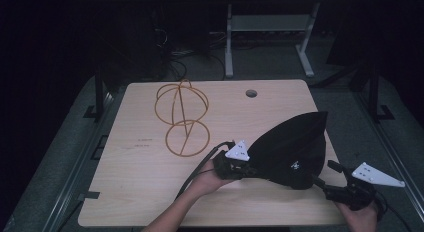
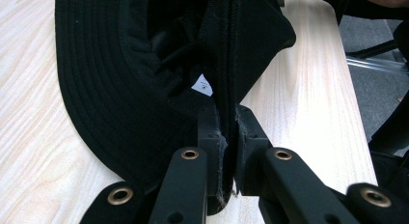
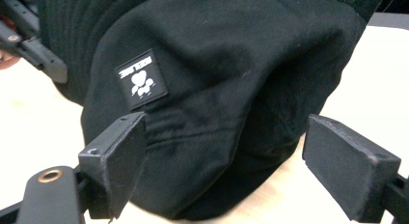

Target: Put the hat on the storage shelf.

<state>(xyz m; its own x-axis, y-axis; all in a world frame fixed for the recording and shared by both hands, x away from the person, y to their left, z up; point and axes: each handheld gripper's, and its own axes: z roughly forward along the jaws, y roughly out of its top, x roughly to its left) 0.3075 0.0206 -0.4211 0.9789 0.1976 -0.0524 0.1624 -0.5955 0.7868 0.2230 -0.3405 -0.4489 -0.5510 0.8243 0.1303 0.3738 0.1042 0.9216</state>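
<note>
- The high view is showing the whole pale wooden table (image 1: 150, 192), with a black cloth bucket hat (image 1: 292, 147) sitting at its near right part, folded and rising to a point at the far side; a golden wire frame of rings (image 1: 182, 117) is lying well apart from it toward the far left. The left hand (image 1: 207, 181) is reaching in from the bottom edge, its left gripper (image 1: 239, 167) meeting the hat's near left edge. The right gripper (image 1: 334, 178) is hovering just beside the hat's near right edge, held in a hand at the bottom right corner.
- The left gripper view is showing what the high view is hiding: the jaws are pinching the hat's stitched brim (image 2: 225, 137) between the pads, and a small white tag (image 2: 202, 85) is showing inside the crown (the lining is dark).
- The right gripper view is showing the jaws standing wide apart, the crown bulging between them with neither pad pressing it; a black patch with a white logo (image 3: 141, 80) is sitting on the cloth.
</note>
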